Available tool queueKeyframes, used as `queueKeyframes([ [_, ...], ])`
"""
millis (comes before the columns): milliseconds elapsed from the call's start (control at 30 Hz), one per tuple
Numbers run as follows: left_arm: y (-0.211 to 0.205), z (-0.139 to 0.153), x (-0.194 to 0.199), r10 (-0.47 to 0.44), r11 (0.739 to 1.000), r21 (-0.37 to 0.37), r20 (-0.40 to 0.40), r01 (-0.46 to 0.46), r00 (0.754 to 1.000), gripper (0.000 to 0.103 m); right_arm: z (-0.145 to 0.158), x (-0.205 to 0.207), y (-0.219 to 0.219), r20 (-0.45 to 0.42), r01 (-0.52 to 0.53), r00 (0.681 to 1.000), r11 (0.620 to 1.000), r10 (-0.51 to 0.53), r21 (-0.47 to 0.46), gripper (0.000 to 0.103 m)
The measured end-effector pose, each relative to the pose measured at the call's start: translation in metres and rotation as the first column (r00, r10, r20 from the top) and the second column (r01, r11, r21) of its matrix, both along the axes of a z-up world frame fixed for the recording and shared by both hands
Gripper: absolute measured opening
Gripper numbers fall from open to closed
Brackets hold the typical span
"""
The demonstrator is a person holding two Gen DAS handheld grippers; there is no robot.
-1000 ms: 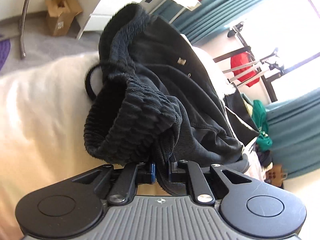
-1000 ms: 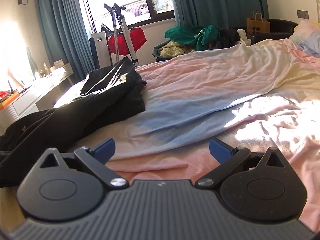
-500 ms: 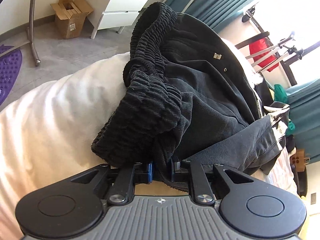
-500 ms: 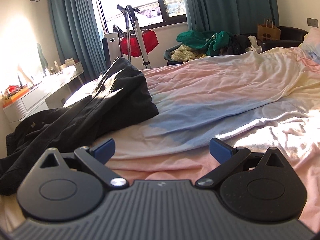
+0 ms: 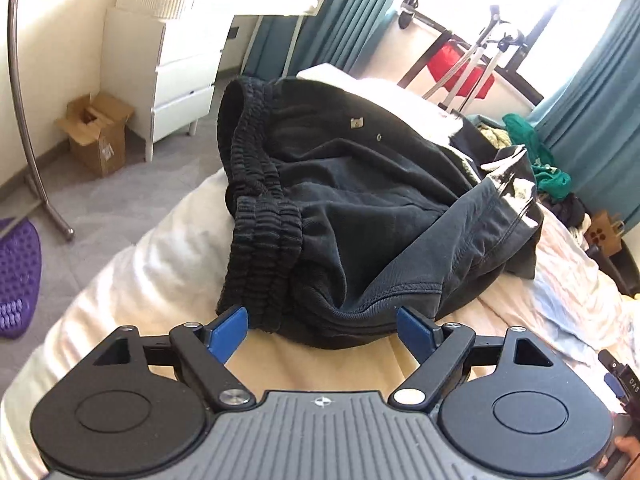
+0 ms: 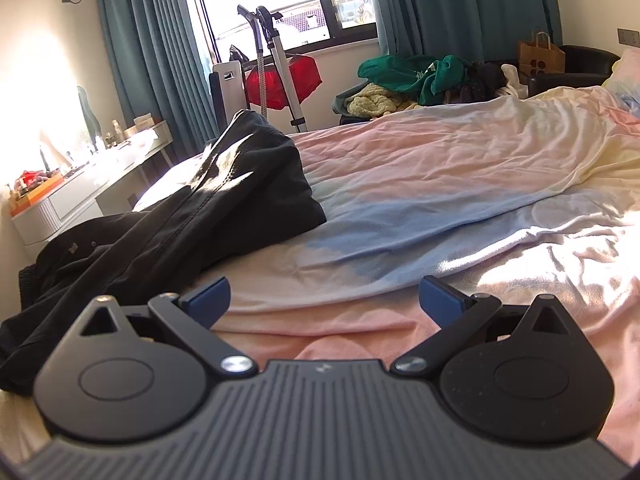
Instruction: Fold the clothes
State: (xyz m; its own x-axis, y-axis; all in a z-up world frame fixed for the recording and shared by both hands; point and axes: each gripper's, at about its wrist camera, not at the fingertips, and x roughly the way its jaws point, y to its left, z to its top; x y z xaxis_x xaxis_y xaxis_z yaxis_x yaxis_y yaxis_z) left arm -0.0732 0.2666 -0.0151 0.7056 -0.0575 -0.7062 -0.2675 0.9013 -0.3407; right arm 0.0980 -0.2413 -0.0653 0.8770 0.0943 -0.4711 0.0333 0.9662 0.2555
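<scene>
Over on the left, the left gripper (image 5: 322, 328) is spreading its jaws right now, and nothing is pinched between them; the near folded edge of the black trousers (image 5: 360, 216) is lying just past the blue pads, with the ribbed waistband (image 5: 260, 248) sitting slightly left of centre. The trousers are resting bunched on the left side of the bed (image 5: 132, 280), and their long axis is running from the waistband near this gripper away to the far right, toward the window. Moving right, the right gripper (image 6: 324, 300) is hovering over bare bedsheet, jaws standing wide and empty; from here the dark cloth is lying off to its left. I'd say the left hand is clearly the nearer one for any regrasp of the waistband end
</scene>
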Motion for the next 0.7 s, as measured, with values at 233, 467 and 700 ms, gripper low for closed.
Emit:
queueKeyframes([
  [233, -0.038, 0.027, 0.033, -0.057, 0.995, 0.085, 0.165, 0.044, 0.985, 0.086, 0.005, -0.003, 0.000, 0.014, 0.003, 1.000, 1.000, -0.003, 0.014, 0.103],
  [467, -0.116, 0.008, 0.133, -0.160, 0.975, 0.173, 0.104, 0.140, 0.982, 0.086, 0.005, -0.002, -0.010, 0.002, 0.032, 0.999, 0.998, -0.032, 0.052, 0.103],
  [700, -0.197, -0.001, 0.233, -0.178, 0.965, 0.221, 0.138, 0.145, 0.974, 0.079, 0.001, 0.008, -0.020, -0.044, 0.030, 0.999, 0.985, -0.023, 0.170, 0.103],
])
